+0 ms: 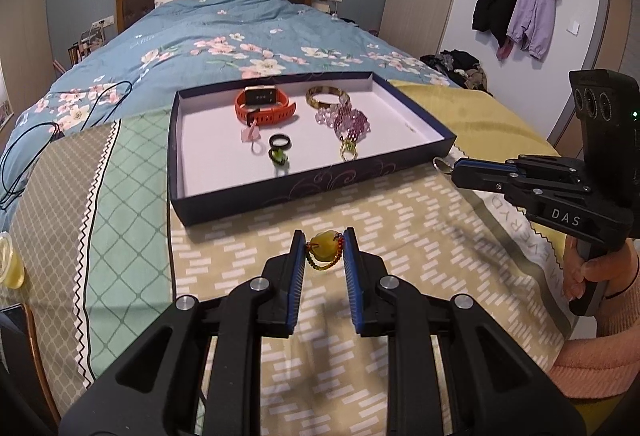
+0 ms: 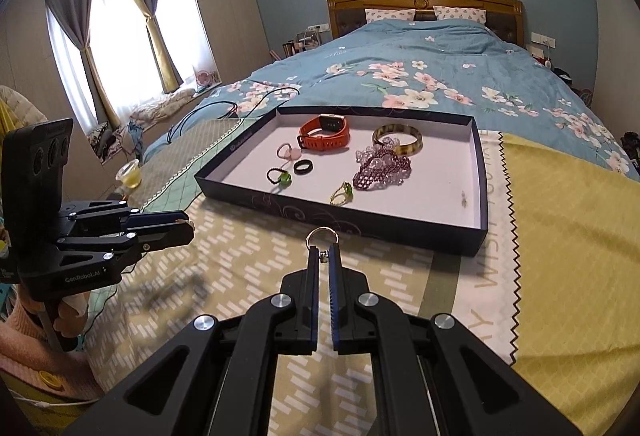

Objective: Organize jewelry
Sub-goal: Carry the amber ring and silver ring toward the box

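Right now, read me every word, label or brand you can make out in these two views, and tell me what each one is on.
"DAS" on the right gripper, on its body.
"GenRobot.AI" on the left gripper, on its body.
Large pale letters along the edge of the cloth: cut off, not readable as words.
Watch screen and the mark on the tray wall: too small to read.

A cup (image 1: pixel 10 260) is cut off by the left edge.

Both wrist cams look forward and down along their own fingers, close over the bed (image 1: pixel 256 35). Left sits left of right; both share the tray (image 1: pixel 280 191) ahead.
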{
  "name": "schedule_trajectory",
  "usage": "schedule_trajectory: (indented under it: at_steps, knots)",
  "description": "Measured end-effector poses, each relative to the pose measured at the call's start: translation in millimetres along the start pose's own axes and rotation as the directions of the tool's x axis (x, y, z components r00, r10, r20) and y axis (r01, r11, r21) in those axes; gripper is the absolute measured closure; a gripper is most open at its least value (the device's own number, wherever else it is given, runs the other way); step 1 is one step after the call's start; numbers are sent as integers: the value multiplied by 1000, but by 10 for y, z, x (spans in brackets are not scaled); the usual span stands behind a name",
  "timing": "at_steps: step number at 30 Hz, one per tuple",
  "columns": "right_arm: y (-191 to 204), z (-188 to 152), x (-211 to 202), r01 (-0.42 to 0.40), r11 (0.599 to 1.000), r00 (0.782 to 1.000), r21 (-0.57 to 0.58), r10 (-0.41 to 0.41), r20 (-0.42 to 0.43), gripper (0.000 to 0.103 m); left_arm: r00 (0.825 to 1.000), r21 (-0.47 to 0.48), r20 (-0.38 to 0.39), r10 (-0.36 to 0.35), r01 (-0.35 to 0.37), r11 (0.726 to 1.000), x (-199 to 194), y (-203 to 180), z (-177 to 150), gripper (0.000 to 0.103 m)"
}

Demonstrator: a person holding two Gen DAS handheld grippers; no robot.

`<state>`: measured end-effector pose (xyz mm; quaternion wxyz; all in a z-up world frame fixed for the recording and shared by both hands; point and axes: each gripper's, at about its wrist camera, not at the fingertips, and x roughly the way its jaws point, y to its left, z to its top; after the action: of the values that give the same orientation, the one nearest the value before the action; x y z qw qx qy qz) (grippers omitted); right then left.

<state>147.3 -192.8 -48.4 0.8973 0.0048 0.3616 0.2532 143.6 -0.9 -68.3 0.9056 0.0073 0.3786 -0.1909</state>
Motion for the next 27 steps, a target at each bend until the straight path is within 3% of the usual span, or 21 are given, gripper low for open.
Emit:
schedule_trajectory:
  at_steps: [27]
  knots:
    - [-97, 206, 52, -3, 1000, 998, 17, 2, 58, 100, 997, 3, 72, 29, -29, 1000, -16, -26, 237, 84]
